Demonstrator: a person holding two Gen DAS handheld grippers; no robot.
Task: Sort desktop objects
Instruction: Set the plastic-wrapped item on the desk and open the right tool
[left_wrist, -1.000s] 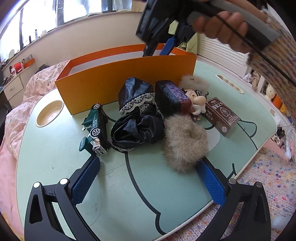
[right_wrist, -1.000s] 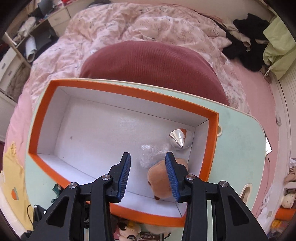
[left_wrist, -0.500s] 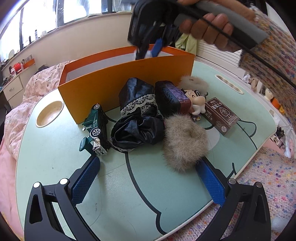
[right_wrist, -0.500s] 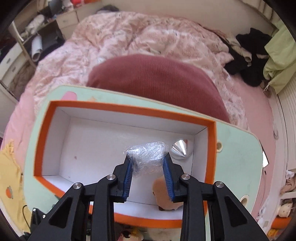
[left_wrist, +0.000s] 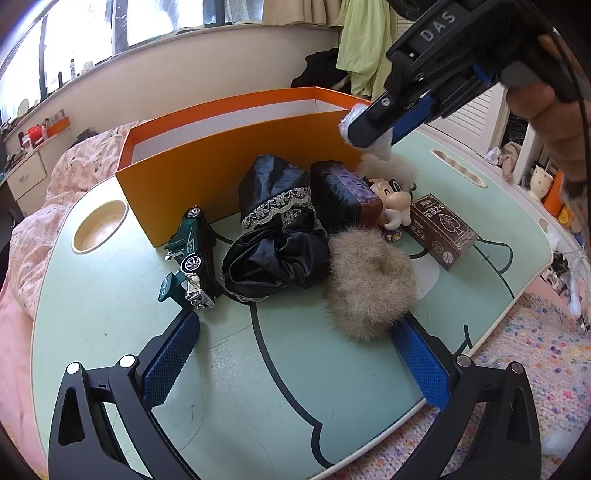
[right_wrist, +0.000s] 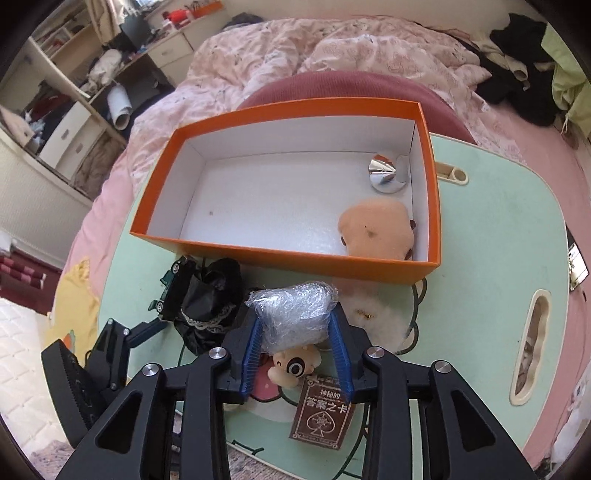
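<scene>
Two hand-held grippers over a green bench. The right hand-held gripper is clenched on a crumpled clear plastic wrap, which sits between its blue pads above the clutter just in front of the orange box. To do the step well, judge a clear spot for the wrap, lower it before letting go, and avoid snagging the black lace pouch or fur puff. The left hand-held gripper is spread wide and empty, low over the bench, toy car near its left pad.
</scene>
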